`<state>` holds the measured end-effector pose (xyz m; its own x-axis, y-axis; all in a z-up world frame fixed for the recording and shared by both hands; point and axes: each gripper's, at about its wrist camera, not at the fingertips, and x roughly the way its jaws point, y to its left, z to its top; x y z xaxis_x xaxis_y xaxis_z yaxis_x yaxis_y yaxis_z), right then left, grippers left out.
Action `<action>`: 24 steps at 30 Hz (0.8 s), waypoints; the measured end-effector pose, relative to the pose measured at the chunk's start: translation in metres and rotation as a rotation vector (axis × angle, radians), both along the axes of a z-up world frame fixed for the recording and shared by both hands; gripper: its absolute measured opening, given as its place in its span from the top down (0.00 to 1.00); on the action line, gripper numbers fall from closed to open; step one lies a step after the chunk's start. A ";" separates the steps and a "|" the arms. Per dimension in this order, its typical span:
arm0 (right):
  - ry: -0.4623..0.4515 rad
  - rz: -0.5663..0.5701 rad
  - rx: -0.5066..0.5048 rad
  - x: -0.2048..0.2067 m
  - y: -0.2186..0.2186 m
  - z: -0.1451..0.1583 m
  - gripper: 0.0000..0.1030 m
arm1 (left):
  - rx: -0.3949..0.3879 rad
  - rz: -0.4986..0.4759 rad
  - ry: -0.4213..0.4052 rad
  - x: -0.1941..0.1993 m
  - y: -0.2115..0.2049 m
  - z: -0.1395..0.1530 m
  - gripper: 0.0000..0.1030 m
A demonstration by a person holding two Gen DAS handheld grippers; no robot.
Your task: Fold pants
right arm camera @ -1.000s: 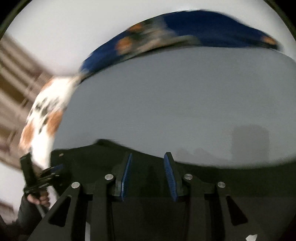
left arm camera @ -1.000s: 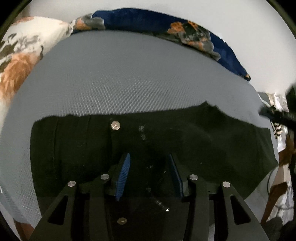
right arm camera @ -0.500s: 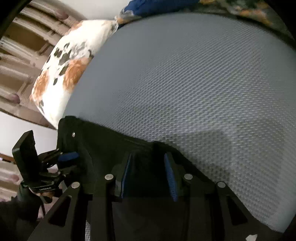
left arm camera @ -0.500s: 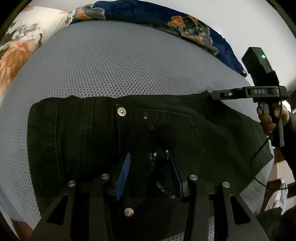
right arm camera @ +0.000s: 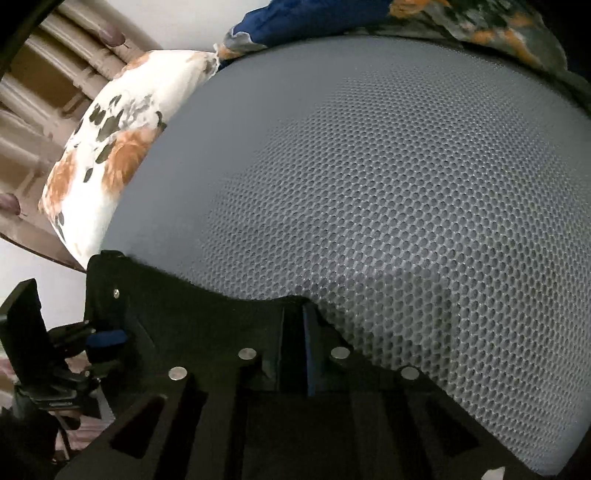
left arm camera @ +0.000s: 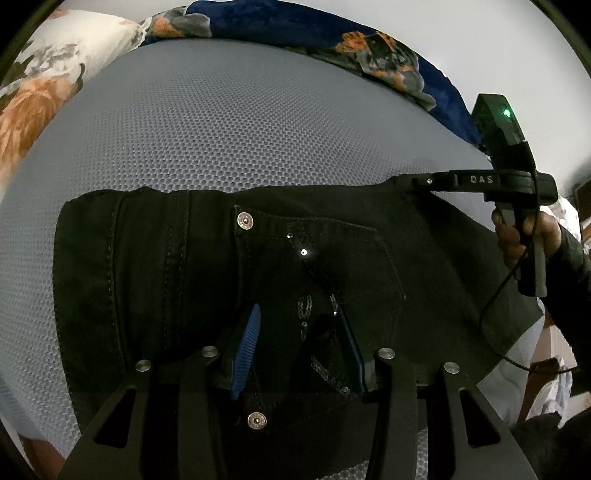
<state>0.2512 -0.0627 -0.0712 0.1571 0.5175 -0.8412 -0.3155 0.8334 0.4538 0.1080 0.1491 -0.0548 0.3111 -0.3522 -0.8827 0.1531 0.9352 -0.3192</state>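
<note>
Black pants (left arm camera: 155,280) lie folded on a grey mesh mattress (left arm camera: 236,122), close to its near edge, with the far part of the mattress bare. In the left wrist view the waistband runs along the far side of the garment, a metal button (left arm camera: 245,221) beside a sequinned back pocket (left arm camera: 332,266).

The left gripper (left arm camera: 299,343) points down at the pocket. Its blue pads stand partly apart over the cloth with pocket fabric between them; whether they press on it cannot be told.

The right gripper (right arm camera: 299,332) is at the pants' far edge, towards the right corner of the garment. Its jaws are closing and are now narrow, with a raised ridge of black cloth pinched between the blue pads. In the left wrist view the same gripper reaches in from the right, its tip on the edge of the pants, and a hand (left arm camera: 517,236) grips its handle.

A white floral pillow (right arm camera: 110,147) lies at the mattress's far left corner, and a blue floral blanket (left arm camera: 332,29) along its far edge.
</note>
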 end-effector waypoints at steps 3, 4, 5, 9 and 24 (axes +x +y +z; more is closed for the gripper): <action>-0.060 -0.071 0.018 -0.012 -0.022 0.024 0.75 | 0.012 0.001 -0.034 -0.001 -0.006 0.013 0.57; -0.085 -0.092 0.021 -0.019 -0.032 0.032 0.74 | 0.015 -0.005 -0.062 -0.001 -0.009 0.020 0.57; -0.105 -0.110 0.009 -0.023 -0.040 0.037 0.73 | 0.015 -0.016 -0.091 -0.001 -0.014 0.028 0.57; -0.127 -0.220 -0.067 -0.053 -0.081 0.048 0.68 | -0.023 -0.094 -0.156 0.010 -0.047 0.044 0.57; -0.085 -0.427 -0.313 -0.085 -0.172 0.013 0.70 | -0.093 -0.292 -0.063 0.085 -0.165 -0.005 0.57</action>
